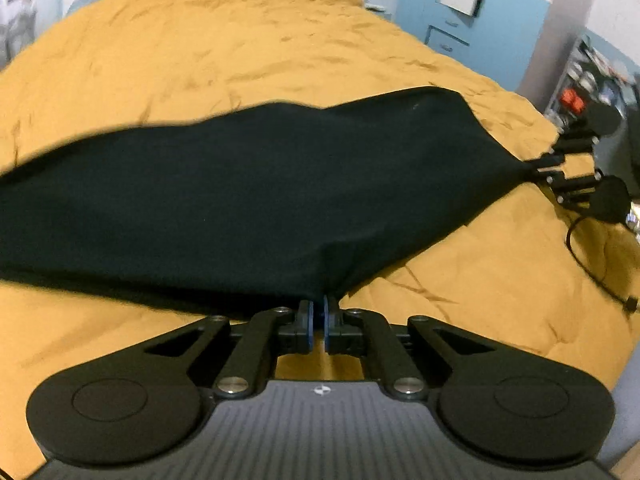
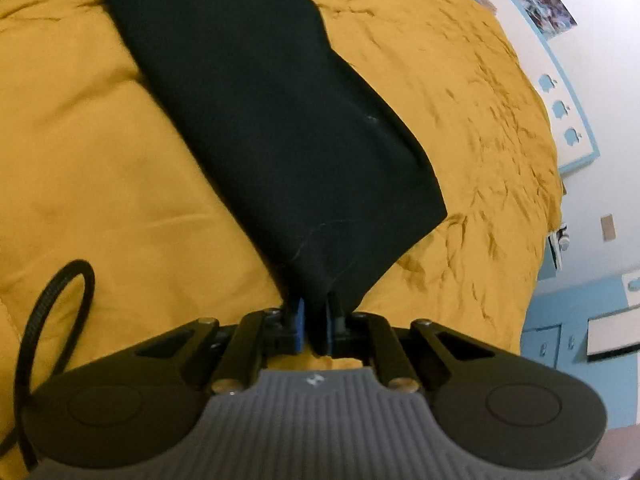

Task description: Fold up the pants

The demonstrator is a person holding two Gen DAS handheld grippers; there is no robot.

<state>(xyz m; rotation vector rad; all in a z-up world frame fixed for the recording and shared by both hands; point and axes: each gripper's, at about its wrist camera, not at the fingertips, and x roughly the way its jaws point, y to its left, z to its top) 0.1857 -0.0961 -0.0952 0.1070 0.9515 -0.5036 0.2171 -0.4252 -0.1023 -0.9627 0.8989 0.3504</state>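
Black pants [image 1: 256,196] stretch across a mustard-yellow bed cover [image 1: 200,48]. My left gripper [image 1: 319,310] is shut on the pants' near edge, with cloth pinched between its blue pads. My right gripper [image 1: 540,168] shows at the right of the left wrist view, shut on another corner of the same end. In the right wrist view the pants [image 2: 272,120] run away toward the top left, and my right gripper [image 2: 314,314] is shut on their near corner. The held end is lifted and taut between both grippers.
A black cable [image 2: 52,312] loops on the bed cover [image 2: 100,200] at the left of the right wrist view and also shows in the left wrist view [image 1: 592,264]. Blue cabinets [image 1: 460,28] and white walls with pictures [image 2: 540,0] stand beyond the bed.
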